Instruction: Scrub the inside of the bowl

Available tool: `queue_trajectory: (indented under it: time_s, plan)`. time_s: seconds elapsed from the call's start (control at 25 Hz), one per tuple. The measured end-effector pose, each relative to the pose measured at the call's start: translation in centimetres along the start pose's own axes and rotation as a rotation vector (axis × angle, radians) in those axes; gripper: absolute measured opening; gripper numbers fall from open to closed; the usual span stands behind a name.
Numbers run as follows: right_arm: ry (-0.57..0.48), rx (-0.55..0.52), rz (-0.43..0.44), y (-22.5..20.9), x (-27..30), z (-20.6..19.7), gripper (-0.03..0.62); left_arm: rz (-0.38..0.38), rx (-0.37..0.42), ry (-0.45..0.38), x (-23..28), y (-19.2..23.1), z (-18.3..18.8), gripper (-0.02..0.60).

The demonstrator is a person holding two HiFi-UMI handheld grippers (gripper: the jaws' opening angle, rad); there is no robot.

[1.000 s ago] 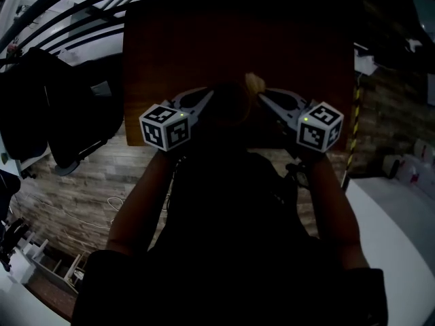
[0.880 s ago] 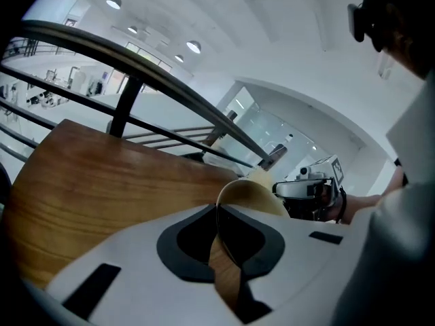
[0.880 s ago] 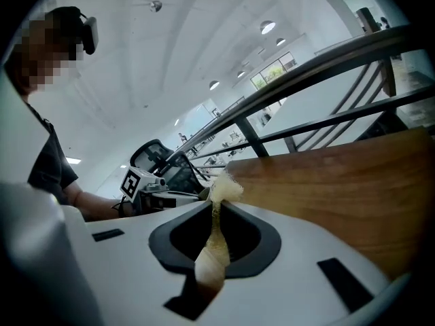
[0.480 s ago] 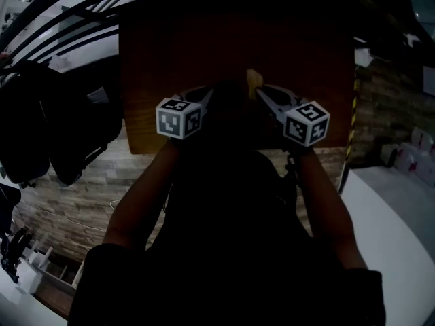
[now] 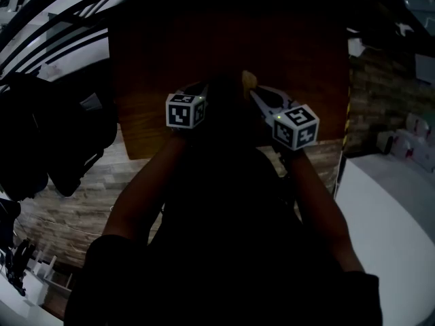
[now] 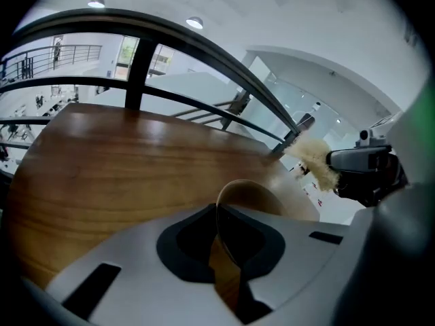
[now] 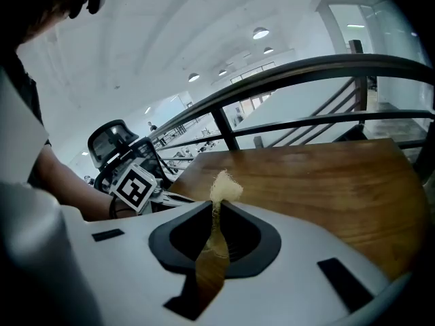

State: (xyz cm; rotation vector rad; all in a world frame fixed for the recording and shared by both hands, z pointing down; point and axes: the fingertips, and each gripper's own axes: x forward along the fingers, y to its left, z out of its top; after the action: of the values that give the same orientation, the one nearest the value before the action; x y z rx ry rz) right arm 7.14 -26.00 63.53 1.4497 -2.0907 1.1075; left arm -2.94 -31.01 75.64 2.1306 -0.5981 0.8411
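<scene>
Head view, nearest the camera: the person's left forearm (image 5: 146, 195) and right forearm (image 5: 316, 202) reach forward over a very dark torso. Each ends at a marker cube, one on the left (image 5: 185, 111) and one on the right (image 5: 296, 125). Plank-pattern flooring (image 5: 68, 202) shows below the arms on the left.

Left gripper (image 6: 217, 212): the claw is narrow and clamped on the thin rim of a brown bowl (image 6: 248, 197). The rim runs edge-on between the two jaws. The bowl stands just beyond the jaw tips, over the near right part of the table (image 6: 115, 161), and its hollow faces right. Whether its base rests on the wood cannot be told.

Right gripper (image 7: 216, 212): the claw is narrow and pinched on a pale fibrous scrubber (image 7: 224, 187), whose frayed tuft stands up past the jaw tips. In the left gripper view the scrubber sits right of and beyond the bowl, near it but clear of it. In the head view its pale tip shows between the two grippers, slightly farther out than the cubes. The bowl there is lost in shadow.

The table is wooden, grain plainly visible, and extends away from both grippers. Beyond its far edge runs a dark curved railing (image 6: 197, 46), with a bright white hall and ceiling lights behind it.
</scene>
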Motion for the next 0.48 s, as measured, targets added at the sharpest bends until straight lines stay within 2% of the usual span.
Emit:
queue_trajectory:
  time_s: [0.2,0.48]
  plan:
    - [0.002,0.0,-0.005,0.6,-0.7,-0.6,0.044,0.039,0.047,0.008,1.5,1.0,-1.1,0.009]
    - [0.01,-0.004,-0.01,0.9,-1.6,-1.5,0.044,0.045,0.01,0.006,2.0,1.2,-1.7,0.011]
